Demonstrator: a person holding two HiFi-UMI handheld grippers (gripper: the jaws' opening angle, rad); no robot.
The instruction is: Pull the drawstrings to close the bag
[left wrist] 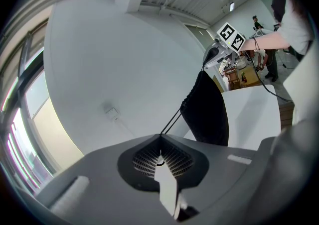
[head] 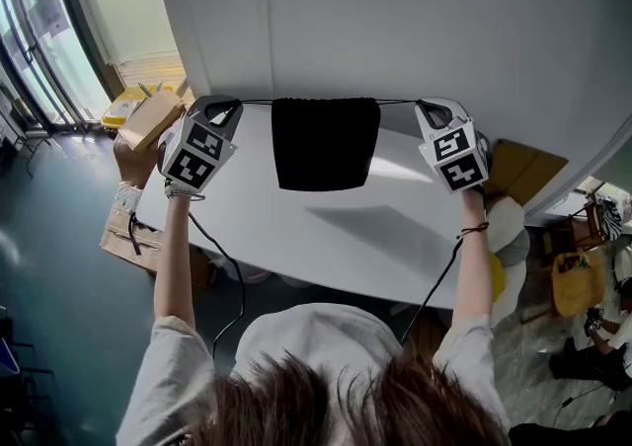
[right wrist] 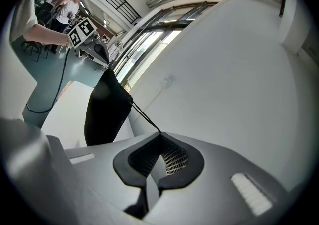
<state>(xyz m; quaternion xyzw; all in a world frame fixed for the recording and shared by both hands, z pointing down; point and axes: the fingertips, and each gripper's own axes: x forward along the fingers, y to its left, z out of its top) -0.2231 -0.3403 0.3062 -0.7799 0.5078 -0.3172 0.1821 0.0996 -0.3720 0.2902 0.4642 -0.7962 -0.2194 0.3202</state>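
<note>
Black bag (head: 325,143) hung on taut drawstrings (head: 255,101) above the worktop (head: 326,237).
Left tool (head: 225,107) and right tool (head: 432,109) were each clamped on the drawstrings, one either side of the bag.

Both arms reach forward and spread wide; the left arm (head: 176,257) carries the left gripper (head: 229,105) at the far left, the right arm (head: 476,266) the right gripper (head: 427,107) at the far right; both grippers point away and slightly downward; the jaws of each are closed, the left pinching the left drawstring (left wrist: 172,119), the right pinching the right drawstring (right wrist: 144,114).
</note>
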